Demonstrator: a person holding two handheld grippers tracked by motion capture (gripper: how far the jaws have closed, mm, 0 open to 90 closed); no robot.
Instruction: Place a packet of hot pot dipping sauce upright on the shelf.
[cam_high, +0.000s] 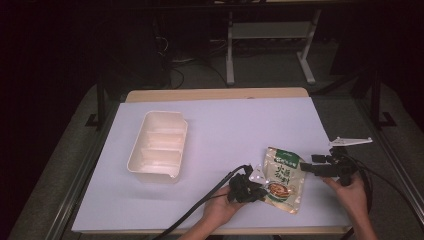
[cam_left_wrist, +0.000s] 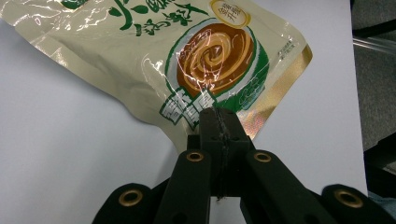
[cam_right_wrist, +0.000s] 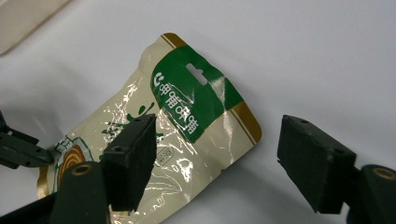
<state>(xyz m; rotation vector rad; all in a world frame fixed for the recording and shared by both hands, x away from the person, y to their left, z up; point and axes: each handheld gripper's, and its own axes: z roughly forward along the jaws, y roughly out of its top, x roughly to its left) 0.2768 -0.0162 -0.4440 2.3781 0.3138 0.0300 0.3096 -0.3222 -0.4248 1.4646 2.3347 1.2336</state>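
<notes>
Right now the food pouch (cam_high: 284, 179) lies flat on the white sheet (cam_high: 225, 130) that covers the counter (cam_high: 215, 94), in the near right part, with its green header end pointing away from the person and its lower end not far from the sheet's near edge. The left tool (cam_high: 260, 190) has its jaws pressed together on the pouch's lower corner by the gold seal strip; the left gripper view shows the pouch (cam_left_wrist: 187, 60) with that corner pinched between the closed black jaws of the left tool (cam_left_wrist: 219, 116), just below the round picture of noodles. The right tool (cam_high: 306, 169) sits just beside the pouch's right edge, its jaws apart with nothing pressed between them. In the right gripper view the right tool (cam_right_wrist: 217, 158) straddles the pouch (cam_right_wrist: 163, 135) near the green header and its hanging slot: one jaw overlaps the pouch's face, the other stands off to the side over bare sheet, and the left tool (cam_right_wrist: 28, 151) shows at the far edge. Open sheet spreads on the left of the pouch and beyond it. A cream divided tray (cam_high: 159, 146) stands well apart on the left. The sheet's right edge is close behind the right hand (cam_high: 350, 192), and the left hand (cam_high: 220, 207) rests near the front edge.
</notes>
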